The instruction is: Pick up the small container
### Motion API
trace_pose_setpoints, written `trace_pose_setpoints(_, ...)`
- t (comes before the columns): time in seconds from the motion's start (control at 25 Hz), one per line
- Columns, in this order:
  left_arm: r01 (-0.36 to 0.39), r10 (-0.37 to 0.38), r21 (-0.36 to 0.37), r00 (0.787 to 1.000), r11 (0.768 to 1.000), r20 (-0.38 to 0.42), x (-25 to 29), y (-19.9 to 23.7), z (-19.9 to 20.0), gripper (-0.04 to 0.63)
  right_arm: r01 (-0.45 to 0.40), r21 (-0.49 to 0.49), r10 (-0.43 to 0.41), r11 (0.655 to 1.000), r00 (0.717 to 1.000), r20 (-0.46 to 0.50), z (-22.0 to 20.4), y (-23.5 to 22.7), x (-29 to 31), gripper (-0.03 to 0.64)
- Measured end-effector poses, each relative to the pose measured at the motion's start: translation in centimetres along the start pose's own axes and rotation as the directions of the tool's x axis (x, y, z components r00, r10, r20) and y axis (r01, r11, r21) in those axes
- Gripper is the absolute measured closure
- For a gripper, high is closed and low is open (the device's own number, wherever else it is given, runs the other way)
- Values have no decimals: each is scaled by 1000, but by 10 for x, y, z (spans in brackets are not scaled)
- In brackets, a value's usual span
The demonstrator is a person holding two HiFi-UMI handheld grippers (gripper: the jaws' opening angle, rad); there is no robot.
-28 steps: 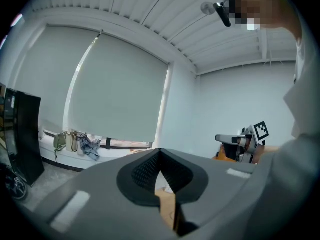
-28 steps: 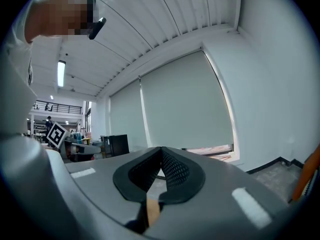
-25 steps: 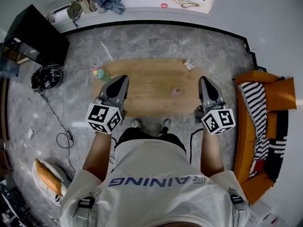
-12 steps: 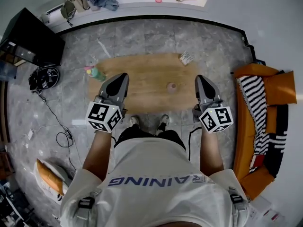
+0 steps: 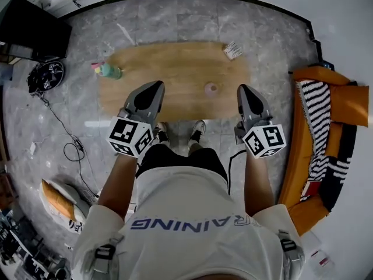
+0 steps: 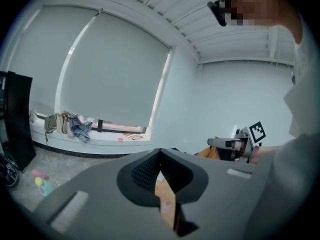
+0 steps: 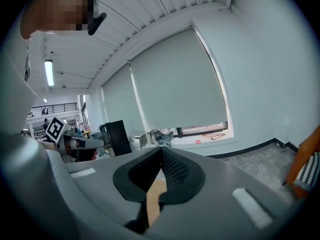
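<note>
**Risk 1.** Both tongs are closed and empty. Left gripper point(image 6: 160, 150): jaw tips together, nothing btw them. Right gripper point(image 7: 161, 148): same, tips meeting, no load. Go in on the small container point(image 5: 211, 88) like that and you'll likely shove it or knock it over rather than take it. Open up before you close the gap.

**Risk 2.** The container sits in the near half of the wooden table point(image 5: 169, 69), on your side. A push toward you could run it off the edge onto the stone floor point(image 5: 175, 16).

**Risk 3.** It looks small and light (my judgement). One jaw touching first may skate it sideways, so centre it btw the jaws before you squeeze.

**Risk 4.** Neither gripper view shows it clearly. You've only the head view to line up by, and there it's tiny, so a misjudged approach is easy.

**Obstructions:** none. Spray bottle point(image 5: 108, 70) at the left end and paper packet point(image 5: 233, 50) at the far right corner are both well apart from it.

**Task item, condition:** round, pale pink, seen from above, standing alone on bare wood, right of the table's centre. In the head view it lies btw the two grippers, nearer the right one, touching neither. Lid, contents, material: too small to tell.
</note>
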State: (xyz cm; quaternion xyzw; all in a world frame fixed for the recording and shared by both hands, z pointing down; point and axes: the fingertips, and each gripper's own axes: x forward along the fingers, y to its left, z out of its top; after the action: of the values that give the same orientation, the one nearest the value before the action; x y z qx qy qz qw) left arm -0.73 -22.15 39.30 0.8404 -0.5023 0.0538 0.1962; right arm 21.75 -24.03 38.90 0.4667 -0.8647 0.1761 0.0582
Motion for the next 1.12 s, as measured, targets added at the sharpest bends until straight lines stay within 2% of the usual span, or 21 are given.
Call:
trace_pose_setpoints(0.28, 2, -2, 8, 999, 1000, -43, 33, -5, -24, 597, 2, 39, -1, 999, 999, -40, -30, -26, 16, 603)
trace_pose_setpoints(0.6, 21, -20, 16, 998, 1000, -61, 51, -17, -34, 597, 35, -14, -37, 999, 992, -124, -53, -43, 11, 594)
trace_pose_setpoints(0.68, 28, -26, 27, 998, 999, -64, 53, -21, -35, 597, 28, -22, -31, 999, 989, -144, -57, -43, 10, 530)
trace_pose_setpoints(0.84, 35, -33, 27, 997, 999, -69, 55, -22, -36, 597, 7, -62, -19, 998, 982, -187, -65, -40, 12, 304)
trace_pose_setpoints(0.88, 36, -34, 26, 997, 999, -70, 55, -21, -36, 597, 0, -73, -15, 997, 980, -197, -67, -39, 14, 268)
trace_pose_setpoints(1.12, 40, -39, 23, 996, 999, -77, 53, -19, -36, 597, -11, -88, -10, 996, 972, -236, -76, -36, 19, 207)
